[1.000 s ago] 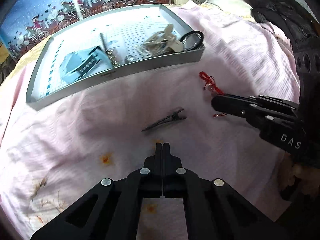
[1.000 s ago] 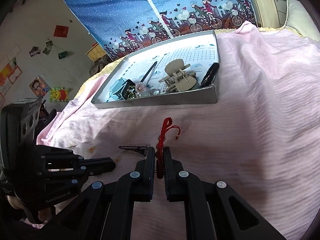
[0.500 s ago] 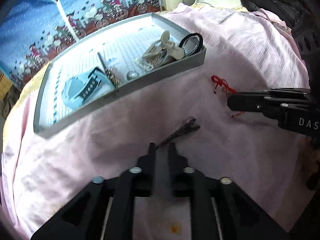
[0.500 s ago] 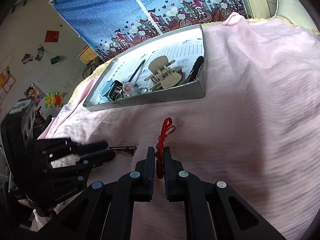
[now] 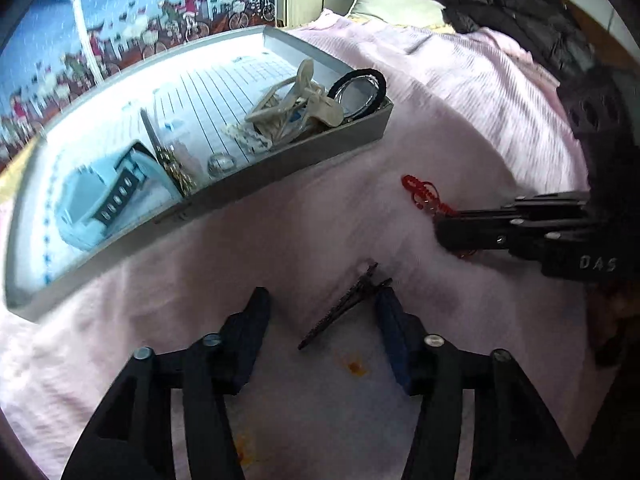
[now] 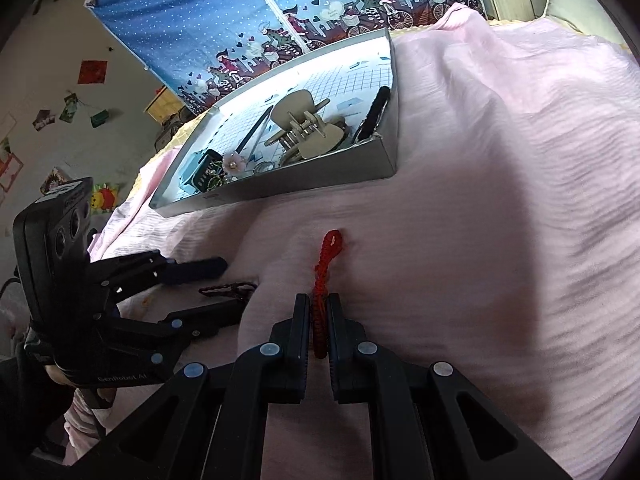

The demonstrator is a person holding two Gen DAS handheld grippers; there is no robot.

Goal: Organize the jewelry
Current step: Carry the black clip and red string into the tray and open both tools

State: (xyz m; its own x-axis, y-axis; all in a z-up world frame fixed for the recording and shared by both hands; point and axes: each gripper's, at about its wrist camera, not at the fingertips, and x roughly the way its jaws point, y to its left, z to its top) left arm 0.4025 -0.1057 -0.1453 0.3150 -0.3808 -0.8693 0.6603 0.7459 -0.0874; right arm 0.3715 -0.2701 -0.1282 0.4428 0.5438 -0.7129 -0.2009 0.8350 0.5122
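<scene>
On pink sheet: left hand-held gripper (image 5: 322,304) apart round dark hair clip (image 5: 345,309); right hand-held gripper (image 6: 319,312) clamped on red cord (image 6: 326,264), lower end hidden.

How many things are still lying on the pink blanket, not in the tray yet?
2. The dark hair clip lies between the open left tongs. The red string bracelet lies right of it, pinched by the right tongs. Blanket folds might hide more.

Tray (image 5: 280,168) on bed (image 5: 460,92), far side. In tray: hair claw (image 5: 304,100) and hair tie (image 5: 360,88) at right end, watch (image 5: 100,196) at left. Hair clip (image 5: 344,308) on bed before tray, between left hand-held gripper (image 5: 322,304) fingers. Cord bracelet (image 6: 324,272) right of clip, in right hand-held gripper (image 6: 319,308).
</scene>
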